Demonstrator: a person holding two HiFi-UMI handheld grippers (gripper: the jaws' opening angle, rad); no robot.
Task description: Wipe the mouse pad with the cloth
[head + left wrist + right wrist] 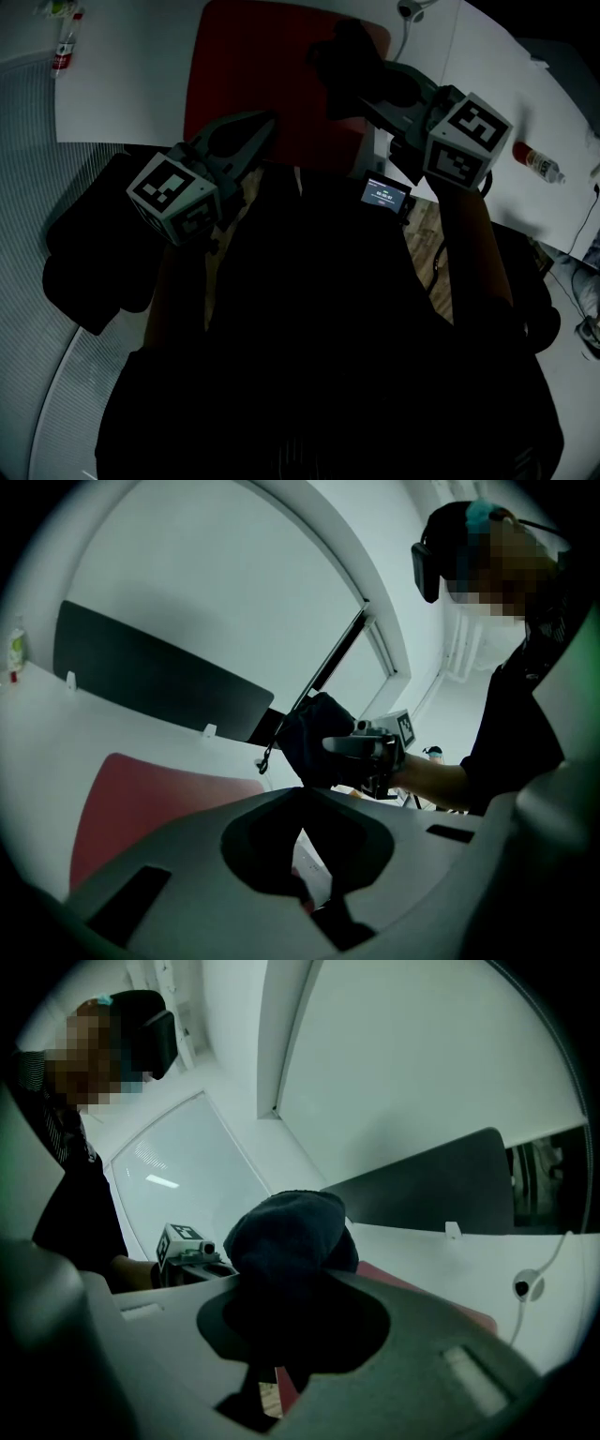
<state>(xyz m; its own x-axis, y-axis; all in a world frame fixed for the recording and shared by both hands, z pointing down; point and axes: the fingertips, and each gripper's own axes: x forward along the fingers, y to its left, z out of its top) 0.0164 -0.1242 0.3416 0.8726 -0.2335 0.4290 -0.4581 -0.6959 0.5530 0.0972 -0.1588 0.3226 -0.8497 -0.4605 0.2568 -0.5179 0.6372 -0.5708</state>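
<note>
Mouse pad (253,66), upper centre: right gripper (361,89) clenches cloth (342,56) over it, left gripper (262,127) closed on nothing; advise lowering cloth flat, pressing evenly.

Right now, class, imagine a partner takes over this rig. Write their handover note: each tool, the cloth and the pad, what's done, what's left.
Left tool: shut, empty, held by the near edge of the red mouse pad.
Right tool: shut on the dark cloth, which is bunched up over the pad's right side.
Done: the cloth is gripped. Whether it touches the pad is unclear.
Left: probably press the cloth down and wipe across the pad.
</note>
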